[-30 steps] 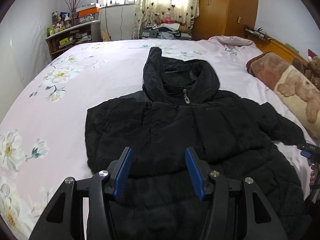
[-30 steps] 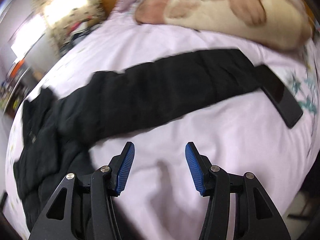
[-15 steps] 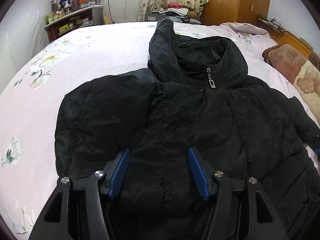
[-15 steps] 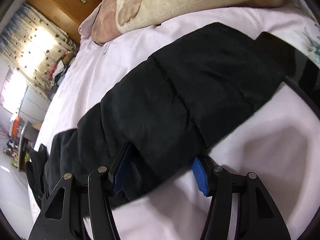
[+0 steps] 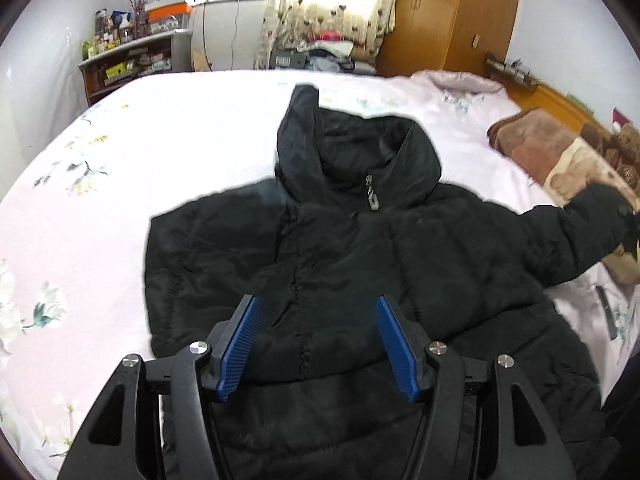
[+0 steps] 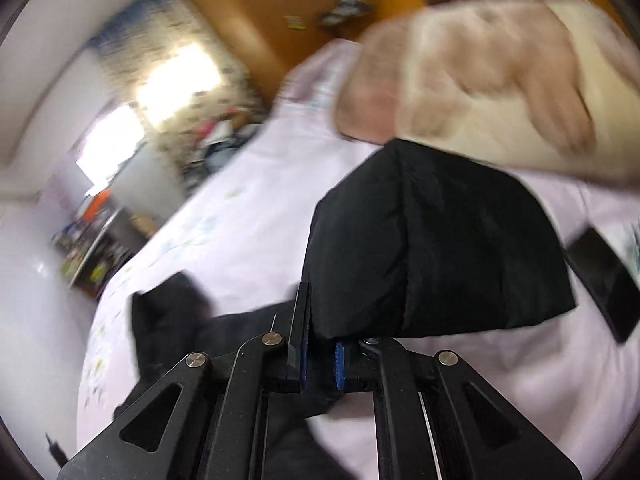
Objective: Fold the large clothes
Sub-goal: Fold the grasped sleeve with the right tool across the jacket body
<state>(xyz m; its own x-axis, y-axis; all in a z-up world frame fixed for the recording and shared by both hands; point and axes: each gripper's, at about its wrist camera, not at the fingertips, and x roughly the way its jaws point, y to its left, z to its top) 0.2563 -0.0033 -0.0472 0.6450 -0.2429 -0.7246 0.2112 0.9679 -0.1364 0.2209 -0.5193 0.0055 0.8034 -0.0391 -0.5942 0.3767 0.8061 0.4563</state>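
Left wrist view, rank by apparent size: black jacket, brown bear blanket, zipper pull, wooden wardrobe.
1. black jacket, fills most of the frame
2. wooden wardrobe and brown bear blanket: similar apparent area; both sit farther off and the frame edge cuts them, so unranked
3. zipper pull, smallest

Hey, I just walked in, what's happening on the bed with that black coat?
A person is folding a black hooded puffer jacket spread front-up on the floral bedsheet. The right hand-held gripper is shut on the jacket's right sleeve and holds it off the bed near the teddy-bear blanket. The left hand-held gripper hovers open over the jacket's lower front. A dark phone lies beside the sleeve.
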